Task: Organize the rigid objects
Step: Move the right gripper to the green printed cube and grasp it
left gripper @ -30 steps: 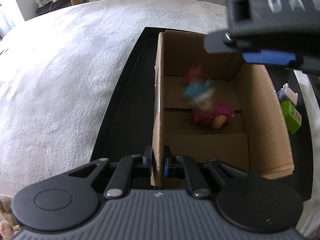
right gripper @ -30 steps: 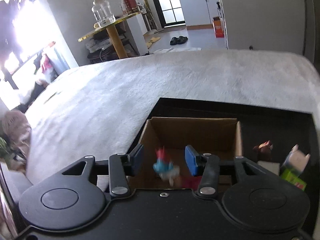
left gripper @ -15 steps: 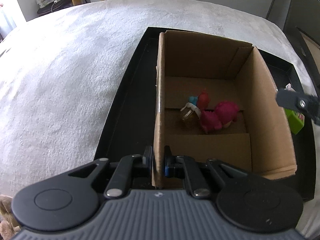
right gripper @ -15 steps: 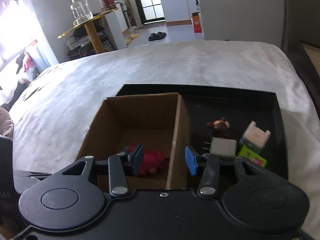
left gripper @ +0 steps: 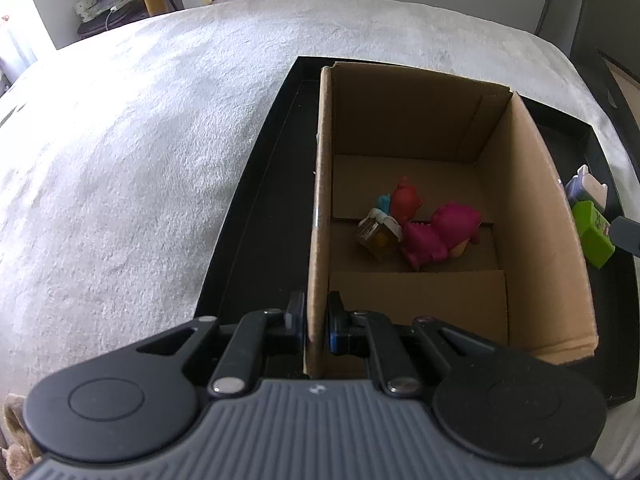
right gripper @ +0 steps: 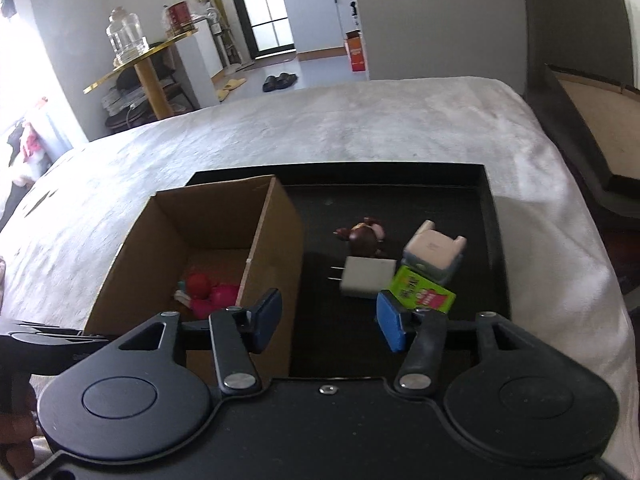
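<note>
A cardboard box (left gripper: 532,216) stands in a black tray (left gripper: 256,208). My left gripper (left gripper: 316,320) is shut on the box's near left wall. Inside lie a pink toy (left gripper: 444,232), a red and blue figure (left gripper: 400,204) and a small brown cube (left gripper: 378,238). My right gripper (right gripper: 328,320) is open and empty above the tray, right of the box (right gripper: 276,248). Ahead of it lie a white charger (right gripper: 366,278), a green block (right gripper: 422,294), a white and grey cube (right gripper: 434,254) and a brown figure (right gripper: 364,236). The green block (left gripper: 592,236) also shows in the left wrist view.
The tray (right gripper: 492,240) rests on a pale grey bed cover (right gripper: 360,128). A dark headboard or frame (right gripper: 580,128) stands at the right. A gold side table with a glass jar (right gripper: 124,36) is far behind on the left.
The red and blue figure dropped from my right gripper into the box. My right gripper then moved right, over the loose objects in the tray, and opened wider. The left gripper kept its hold.
</note>
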